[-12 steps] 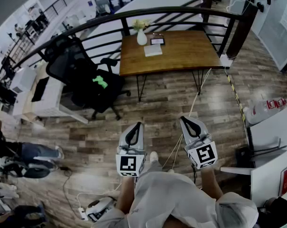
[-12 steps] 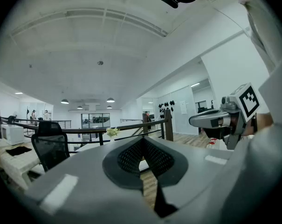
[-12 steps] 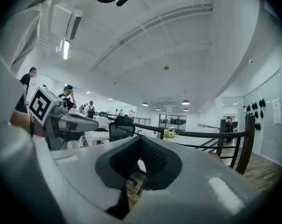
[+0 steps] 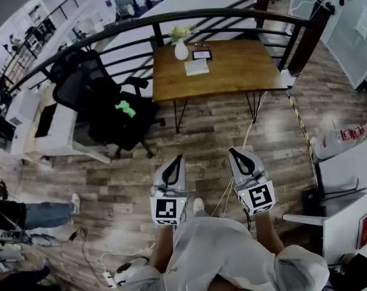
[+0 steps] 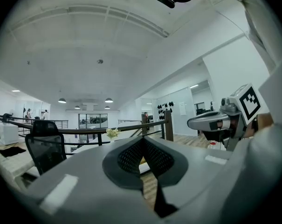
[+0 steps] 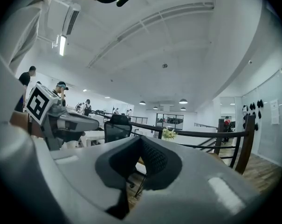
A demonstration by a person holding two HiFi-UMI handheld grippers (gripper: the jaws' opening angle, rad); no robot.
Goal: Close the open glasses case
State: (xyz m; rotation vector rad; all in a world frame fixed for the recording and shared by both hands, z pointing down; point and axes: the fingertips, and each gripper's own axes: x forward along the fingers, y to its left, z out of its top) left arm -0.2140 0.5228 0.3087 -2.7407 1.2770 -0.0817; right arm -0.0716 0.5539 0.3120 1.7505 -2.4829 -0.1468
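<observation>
We're standing on the wooden floor (image 4: pixel 219 132), well apart from the bench (image 4: pixel 238 71) by the dark railing (image 4: pixel 232 14). Both tools are held low, just in front of the body. The left gripper (image 4: pixel 178 159) has its jaws pressed together, with nothing between them. The right gripper (image 4: pixel 232 152) looks the same, its jaws closed and empty. Both point towards the bench. At the bench's far edge stands a white vase (image 4: pixel 181 48) with pale flowers. Near it lie a small dark-framed thing (image 4: pixel 201 54) and a pale flat thing (image 4: pixel 196 66). From this far off we can't tell which of them, if either, is the glasses case. A black office chair (image 4: pixel 104 102) stands to the left of the bench.
</observation>
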